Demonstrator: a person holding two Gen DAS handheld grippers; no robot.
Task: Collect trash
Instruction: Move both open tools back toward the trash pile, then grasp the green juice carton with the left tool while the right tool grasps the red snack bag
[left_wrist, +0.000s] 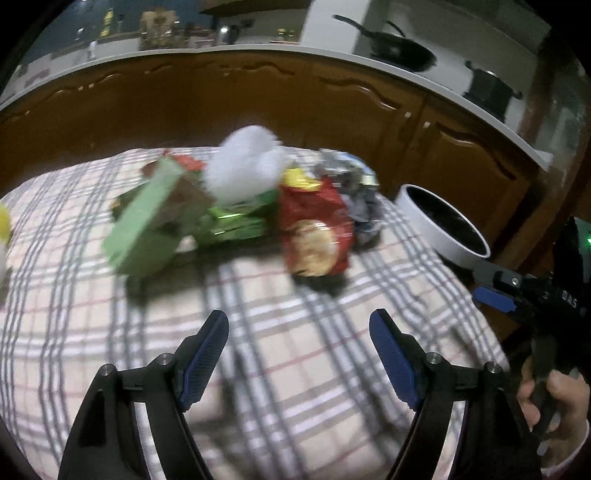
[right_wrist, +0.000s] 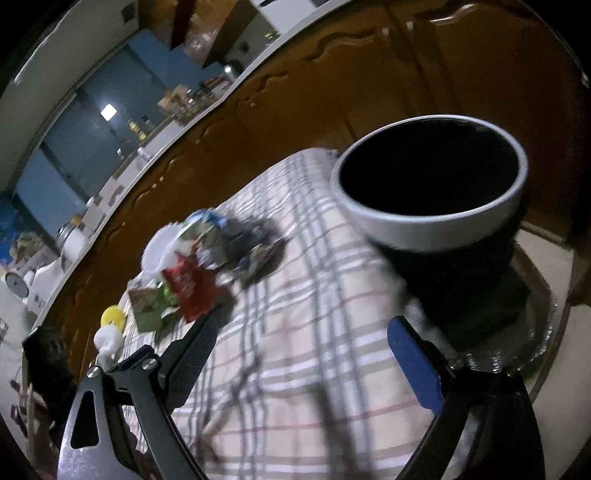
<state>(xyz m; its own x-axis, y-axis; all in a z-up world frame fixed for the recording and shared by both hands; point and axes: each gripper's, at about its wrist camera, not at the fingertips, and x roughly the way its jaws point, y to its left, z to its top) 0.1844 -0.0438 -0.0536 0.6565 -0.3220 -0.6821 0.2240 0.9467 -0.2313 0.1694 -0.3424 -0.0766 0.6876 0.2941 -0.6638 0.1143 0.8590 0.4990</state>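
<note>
Left wrist view: green cardboard box (left_wrist: 147, 225), white crumpled tissue (left_wrist: 243, 162), red crinkled snack bag (left_wrist: 314, 229) heaped mid-bench; white round bin (left_wrist: 439, 225) rightward. Left tool (left_wrist: 299, 354) wide open, empty. Right tool (right_wrist: 299, 354) likewise. Best approached low, straddling one wrapper, closing gently.

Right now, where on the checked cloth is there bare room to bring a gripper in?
Free: the near cloth between the left gripper and the trash pile. Crowded: the far side, pile beside the white bin.
</note>
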